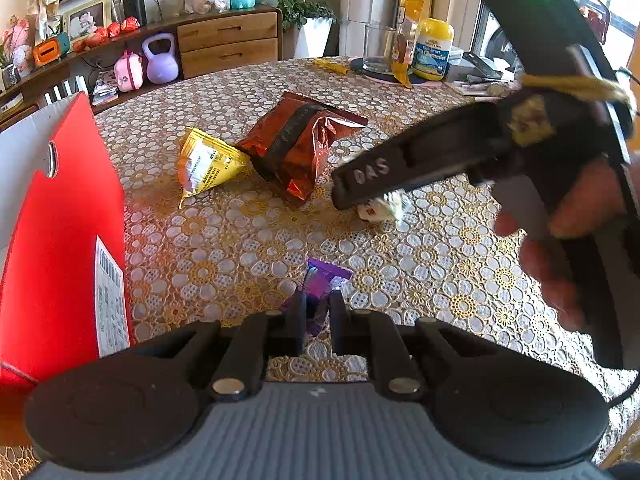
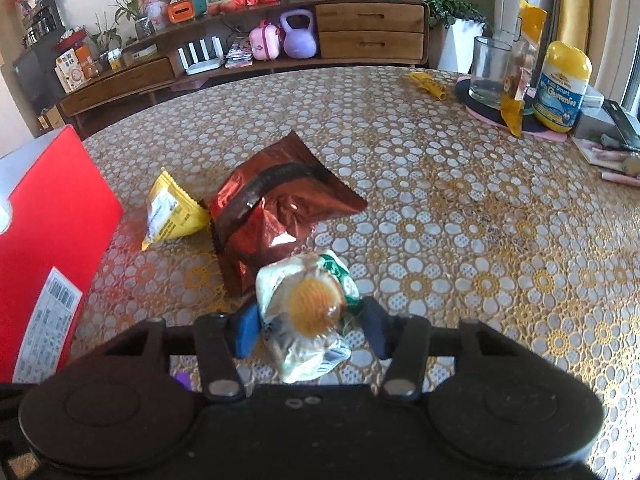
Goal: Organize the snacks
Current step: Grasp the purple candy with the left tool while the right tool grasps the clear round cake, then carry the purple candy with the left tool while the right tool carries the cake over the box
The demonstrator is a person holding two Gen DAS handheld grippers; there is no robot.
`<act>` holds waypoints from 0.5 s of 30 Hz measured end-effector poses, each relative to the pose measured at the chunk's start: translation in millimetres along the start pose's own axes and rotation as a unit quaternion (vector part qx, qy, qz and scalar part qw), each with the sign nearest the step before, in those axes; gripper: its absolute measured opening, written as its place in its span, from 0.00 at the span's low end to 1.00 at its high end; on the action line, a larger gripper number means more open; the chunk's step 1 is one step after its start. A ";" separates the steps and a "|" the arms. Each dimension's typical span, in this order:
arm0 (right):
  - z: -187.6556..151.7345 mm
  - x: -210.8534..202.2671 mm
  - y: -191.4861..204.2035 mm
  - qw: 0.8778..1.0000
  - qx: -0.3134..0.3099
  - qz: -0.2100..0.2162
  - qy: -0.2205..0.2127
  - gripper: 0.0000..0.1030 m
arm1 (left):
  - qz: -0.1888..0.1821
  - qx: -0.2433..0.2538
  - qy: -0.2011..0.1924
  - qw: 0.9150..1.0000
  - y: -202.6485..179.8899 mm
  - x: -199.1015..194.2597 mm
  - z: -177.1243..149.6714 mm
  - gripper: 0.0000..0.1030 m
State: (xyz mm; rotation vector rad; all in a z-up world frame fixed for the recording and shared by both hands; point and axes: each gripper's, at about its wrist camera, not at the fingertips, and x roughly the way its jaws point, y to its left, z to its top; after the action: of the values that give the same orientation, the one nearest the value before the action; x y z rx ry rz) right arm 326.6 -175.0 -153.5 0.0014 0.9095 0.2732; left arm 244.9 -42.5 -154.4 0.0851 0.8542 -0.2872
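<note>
Living room, wooden sideboard along the far wall, round table with a gold-and-white floral cloth taking most of both views.

Red box stands at the table's left edge, tall wall facing the work area; looks like the destination for the snacks, though its opening isn't visible.

Red-brown foil bag lies mid-table, yellow triangular packet touching its left side. Both untouched.

Right gripper: blue fingers on either side of a white snack pack with an orange picture and green print. Fingers look near or at the wrapper's flanks, not obviously squeezing; can't tell if the grip is made. The left view shows it low over the table just right of the foil bag.

Left gripper: fingers narrow, purple wrapper between the tips, so it reads as clenched on that wrapper, close to the cloth.

Step in hand, my read: right secures the white pack. Close across the pack's body, not the loose seal end, and lift straight up before going left, because the foil bag sits just ahead.

Room: the right half of the table is open. The glass, gummies bottle and clutter are at the far right edge, well apart. The tight spot is the path to the box, since both grippers head the same way: go one at a time and clear the box wall from above.
</note>
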 end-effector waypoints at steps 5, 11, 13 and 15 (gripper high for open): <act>-11.2 -17.8 -1.2 1.000 -0.010 0.010 -0.002 0.49 | 0.005 -0.012 -0.002 1.000 1.1 -3.8 -1.1 0.02; -24.8 -44.7 -3.4 1.000 -0.025 0.015 -0.007 0.49 | 0.007 -0.018 -0.008 1.000 0.9 -12.8 -2.8 0.01; -27.9 -50.6 -4.8 0.999 -0.028 0.015 -0.008 0.49 | 0.010 -0.019 -0.013 1.000 0.6 -17.0 0.3 0.02; -31.0 -55.9 -7.6 0.999 -0.029 0.014 -0.008 0.49 | 0.002 -0.029 -0.014 0.999 2.6 -20.2 3.9 0.02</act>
State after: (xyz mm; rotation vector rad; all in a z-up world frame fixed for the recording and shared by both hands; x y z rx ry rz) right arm 271.7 -198.9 -129.9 -0.0361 0.8869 0.3256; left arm 235.9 -36.4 -136.8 0.0290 0.8340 -0.2585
